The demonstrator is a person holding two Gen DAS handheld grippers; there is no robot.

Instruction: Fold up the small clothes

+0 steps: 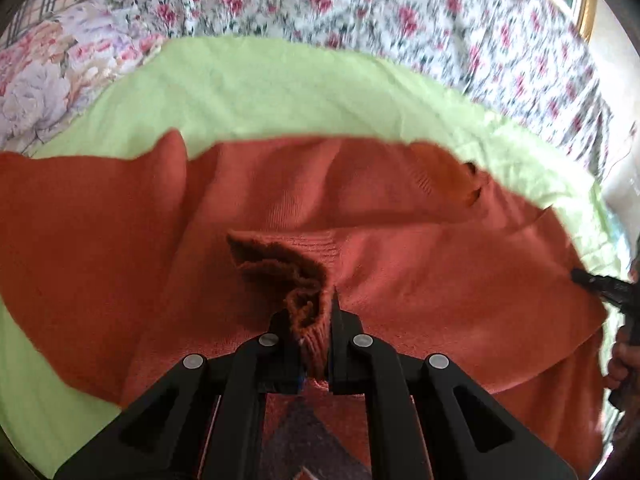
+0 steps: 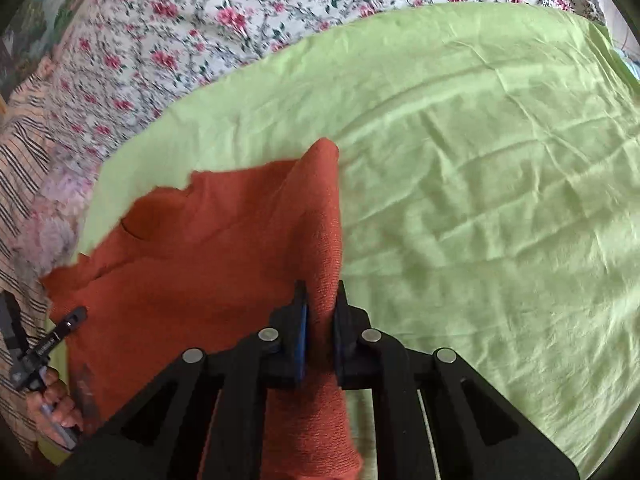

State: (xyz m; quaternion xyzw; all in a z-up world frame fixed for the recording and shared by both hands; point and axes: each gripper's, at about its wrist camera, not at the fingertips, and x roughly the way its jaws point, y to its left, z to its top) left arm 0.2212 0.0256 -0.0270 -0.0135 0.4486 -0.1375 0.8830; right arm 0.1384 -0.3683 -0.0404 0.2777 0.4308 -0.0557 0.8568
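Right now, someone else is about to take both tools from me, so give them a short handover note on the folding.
Left tool: shut on a bunched ribbed edge of the orange knit garment.
Right tool: shut on a raised fold of the same garment at its other side.
Where: the garment lies spread and rumpled on the green sheet, over the floral bedcover.
Done: both sides gripped; one fold lies across the middle.
Left: finish folding, flatten, release.

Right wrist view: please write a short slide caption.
Right tongs pinch an orange knit garment over a green sheet.
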